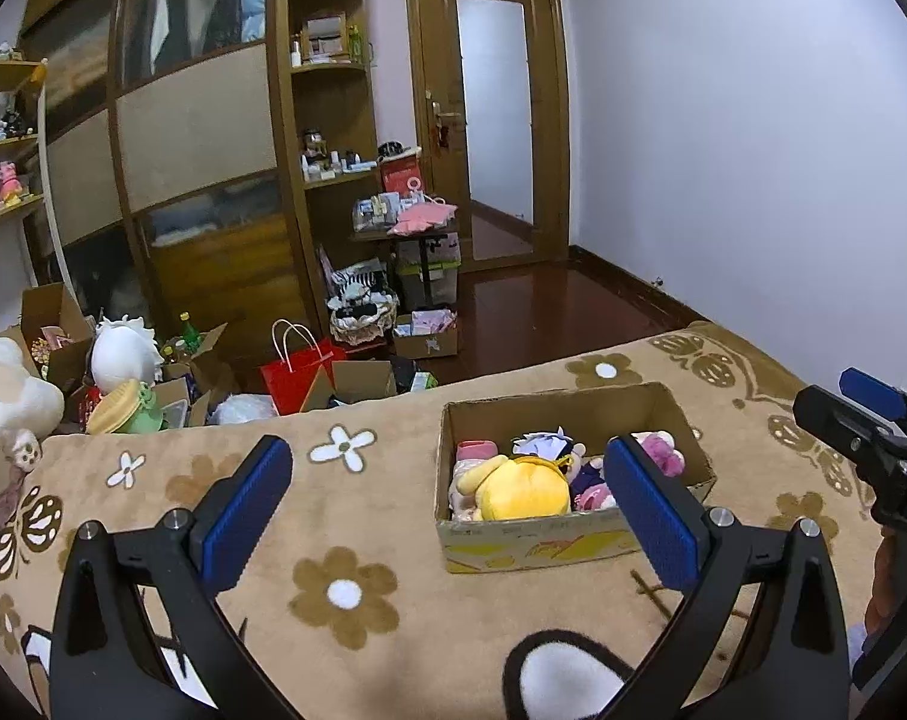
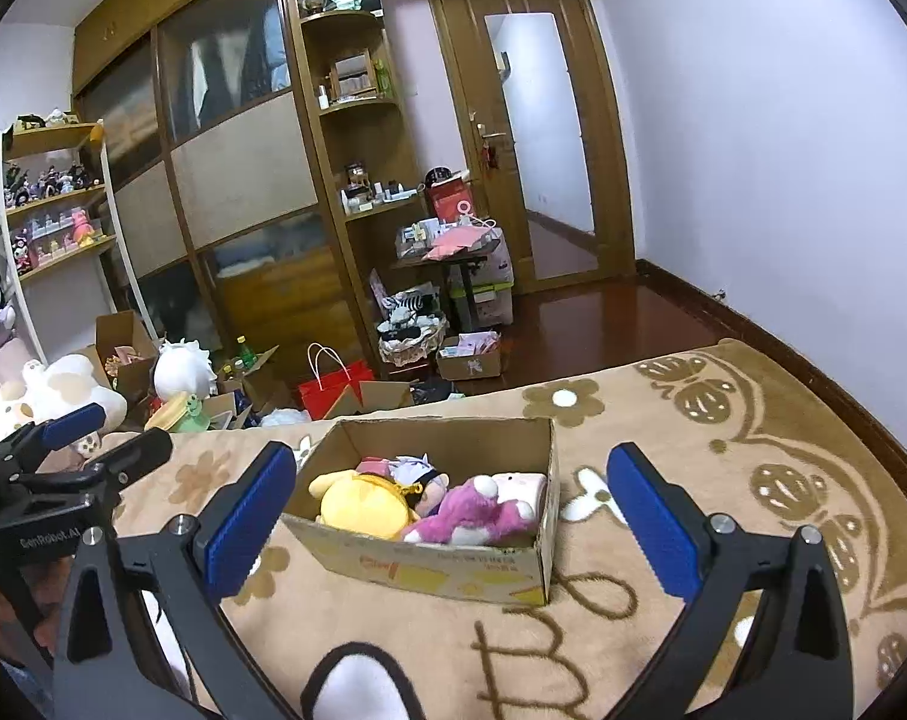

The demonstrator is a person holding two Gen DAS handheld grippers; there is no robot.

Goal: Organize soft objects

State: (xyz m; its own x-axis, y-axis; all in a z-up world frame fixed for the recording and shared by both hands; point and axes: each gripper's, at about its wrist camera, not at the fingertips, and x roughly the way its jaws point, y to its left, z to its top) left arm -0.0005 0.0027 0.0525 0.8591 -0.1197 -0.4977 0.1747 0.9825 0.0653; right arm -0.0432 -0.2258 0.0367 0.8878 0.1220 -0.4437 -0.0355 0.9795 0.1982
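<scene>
An open cardboard box point(image 1: 573, 546) sits on a tan flowered blanket point(image 1: 357, 540). It holds several plush toys: a yellow plush point(image 1: 522, 486), a pink one point(image 1: 663, 450) and a white-haired doll point(image 1: 543, 441). My left gripper point(image 1: 447, 510) is open and empty, held over the blanket left of the box. In the right wrist view the box point(image 2: 453, 570) lies between and just beyond my open, empty right gripper point(image 2: 453, 516); the yellow plush point(image 2: 363, 507) and a purple-pink plush point(image 2: 471, 516) show inside. The right gripper also shows at the right edge of the left wrist view.
Beyond the blanket's far edge the floor holds cardboard boxes, a red paper bag point(image 1: 297, 369), a white plush point(image 1: 123, 351) and a cream plush point(image 1: 3, 396). A wardrobe and shelves stand at the back left, a door point(image 1: 495, 126) at the back, a white wall right.
</scene>
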